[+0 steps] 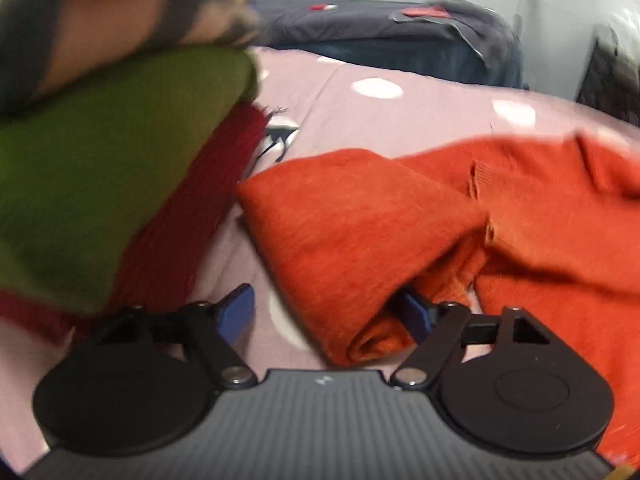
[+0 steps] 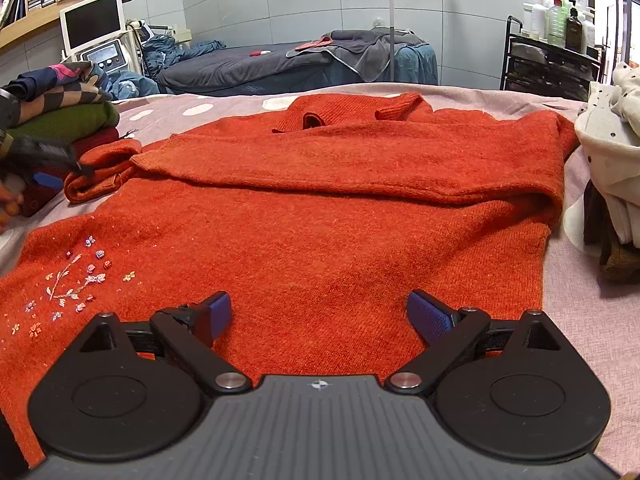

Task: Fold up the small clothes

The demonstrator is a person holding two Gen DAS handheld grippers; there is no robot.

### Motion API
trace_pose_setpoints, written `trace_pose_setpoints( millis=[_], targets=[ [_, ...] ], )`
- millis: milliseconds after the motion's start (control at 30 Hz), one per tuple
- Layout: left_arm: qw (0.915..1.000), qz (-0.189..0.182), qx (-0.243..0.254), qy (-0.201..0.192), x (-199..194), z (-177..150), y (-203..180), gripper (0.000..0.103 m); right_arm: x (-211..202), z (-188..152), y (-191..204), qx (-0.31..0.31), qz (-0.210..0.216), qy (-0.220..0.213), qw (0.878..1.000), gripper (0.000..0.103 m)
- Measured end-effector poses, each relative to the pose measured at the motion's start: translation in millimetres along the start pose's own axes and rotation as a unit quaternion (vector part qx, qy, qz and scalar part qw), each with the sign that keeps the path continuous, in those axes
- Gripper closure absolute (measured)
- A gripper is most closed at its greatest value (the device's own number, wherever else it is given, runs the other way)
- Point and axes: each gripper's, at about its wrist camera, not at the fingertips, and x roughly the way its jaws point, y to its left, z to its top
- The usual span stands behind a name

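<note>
An orange knitted sweater (image 2: 320,208) with small embroidered flowers (image 2: 76,276) lies spread on the pink dotted bedsheet (image 2: 576,320). One sleeve is folded across its body. The other sleeve (image 1: 352,240) lies bunched at the left edge. My left gripper (image 1: 328,316) is open, its jaws on either side of that sleeve's cuff end; it also shows in the right wrist view (image 2: 48,168). My right gripper (image 2: 320,316) is open and empty, low over the sweater's near hem.
A stack of folded clothes, green (image 1: 100,168) over dark red (image 1: 188,216) with a patterned one on top, stands at the left. A pile of cream clothes (image 2: 612,152) sits at the right. Another bed (image 2: 280,64) and a bottle cart (image 2: 552,56) stand behind.
</note>
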Motion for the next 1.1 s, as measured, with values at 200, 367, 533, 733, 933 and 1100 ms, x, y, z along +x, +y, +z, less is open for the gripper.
trace_pose_setpoints(
  millis=[200, 367, 533, 733, 933, 1100],
  targets=[
    [0.9728, 0.106, 0.182, -0.097, -2.0, 0.6, -55.3, 0.025, 0.3, 0.0, 1.3, -0.002, -0.001, 0.0, 1.0, 0.0],
    [0.9635, 0.116, 0.204, -0.13, 3.4, 28.6, -73.3, 0.027, 1.0, -0.3, 4.5, -0.009, -0.003, 0.001, 1.0, 0.0],
    [0.9781, 0.07, 0.096, -0.171, -15.6, 75.9, -51.8, 0.08, 0.1, -0.9, 1.9, -0.001, 0.003, -0.002, 1.0, 0.0],
    [0.9821, 0.013, -0.001, -0.188, -44.8, 117.6, -18.9, 0.097, -0.1, -1.6, 2.2, -0.001, 0.004, -0.003, 1.0, 0.0],
    [0.9574, -0.139, -0.074, -0.242, -103.3, 147.6, -43.2, 0.097, -0.5, -1.2, 1.9, -0.003, 0.004, -0.003, 1.0, 0.0],
    [0.9129, -0.301, -0.066, -0.268, -147.5, 139.8, -104.4, 0.096, -0.6, -1.0, 2.3, -0.003, 0.004, -0.003, 1.0, 0.0]
  ],
)
